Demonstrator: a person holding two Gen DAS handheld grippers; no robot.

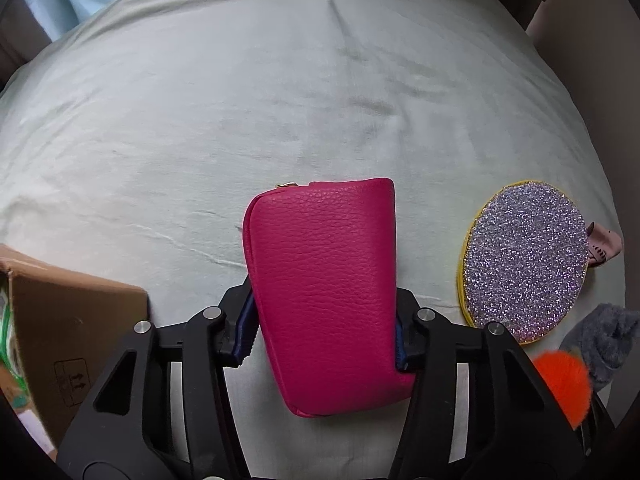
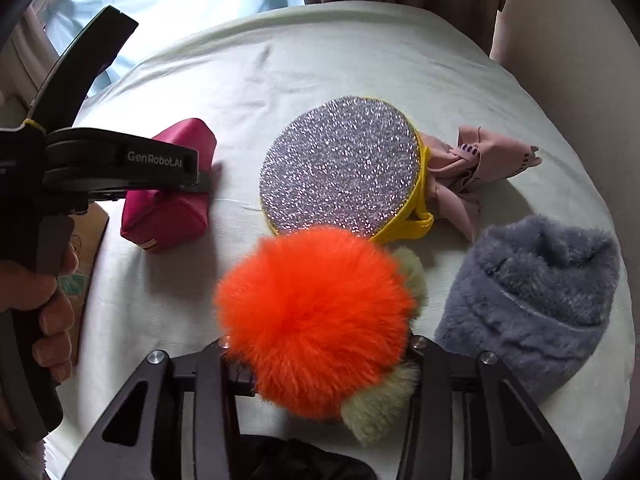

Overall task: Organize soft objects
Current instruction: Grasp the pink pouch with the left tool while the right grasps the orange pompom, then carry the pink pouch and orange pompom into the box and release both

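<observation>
Left gripper [image 1: 324,332] is clamping the pink pouch [image 1: 324,280] above the bed [image 1: 240,100]. Right gripper [image 2: 320,364] is gripping the orange pompom [image 2: 316,312]; glitter pad [image 2: 340,168] is lying beyond.

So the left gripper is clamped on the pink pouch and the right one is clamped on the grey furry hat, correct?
Not quite. The left gripper is indeed shut on the pink pouch, but the right gripper is closed on the orange pompom. The right wrist view shows the grey furry hat lying untouched on the sheet to its right.
</observation>
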